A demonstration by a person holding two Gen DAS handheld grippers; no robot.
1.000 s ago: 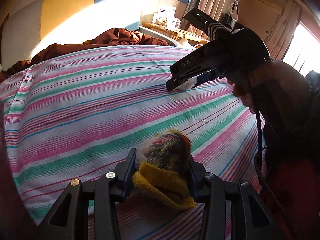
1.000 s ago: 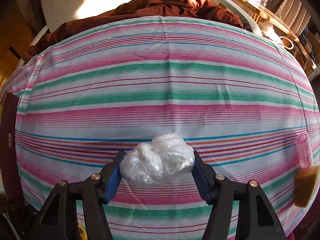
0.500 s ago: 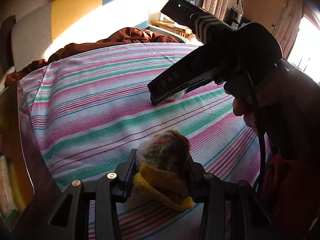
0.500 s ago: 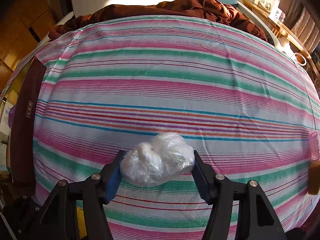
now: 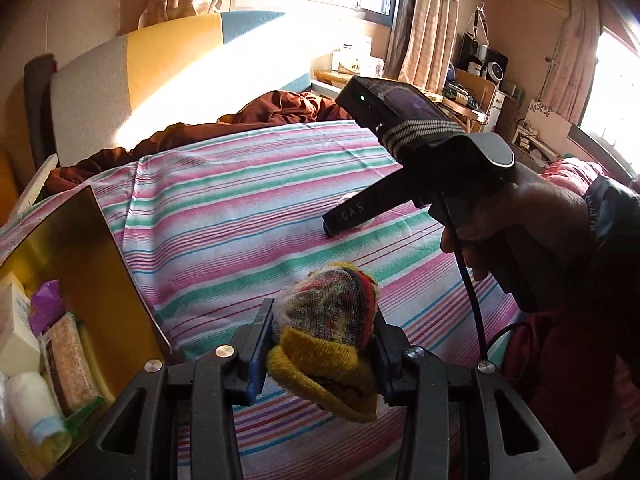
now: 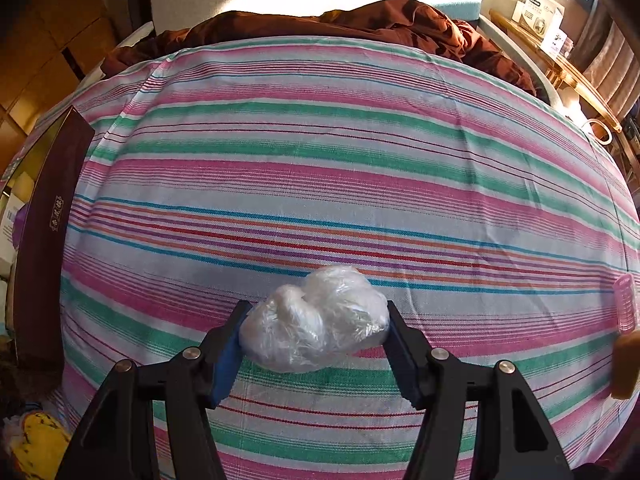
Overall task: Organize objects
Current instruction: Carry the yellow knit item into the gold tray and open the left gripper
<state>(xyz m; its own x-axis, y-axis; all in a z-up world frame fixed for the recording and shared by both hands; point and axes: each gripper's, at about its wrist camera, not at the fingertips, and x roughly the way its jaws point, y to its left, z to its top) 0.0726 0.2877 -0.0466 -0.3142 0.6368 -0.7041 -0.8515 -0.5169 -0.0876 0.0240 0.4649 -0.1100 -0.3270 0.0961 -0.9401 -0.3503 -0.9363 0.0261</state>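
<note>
**Both grippers loaded above the striped bed**

Left gripper: the fingers are closed narrowly on a rolled bundle of multicoloured knit fabric with a yellow cuff. The blue pads press on both sides of the bundle. The bundle is held clear of the bed, above its near edge.

Right gripper: the fingers stand at a medium spread, clamped on a crumpled clear plastic bag. Each pad touches one side of the bag. The bag is held over the near-centre part of the striped sheet. In the left wrist view the same gripper appears to the right and farther off, pointed down at the sheet, gripped by a hand; a little of the white bag shows behind its fingers.

Storage box: an open box with a gold inner wall sits at the left edge of the bed. Visible contents include a white carton, a purple packet, a long pinkish packet and a white roll. In the right wrist view its dark maroon outer wall is seen at far left.

Other items: a pink ribbed plastic piece lies at the right edge of the sheet, with a tan block just nearer than it. A brown blanket is bunched at the far end of the bed.
</note>
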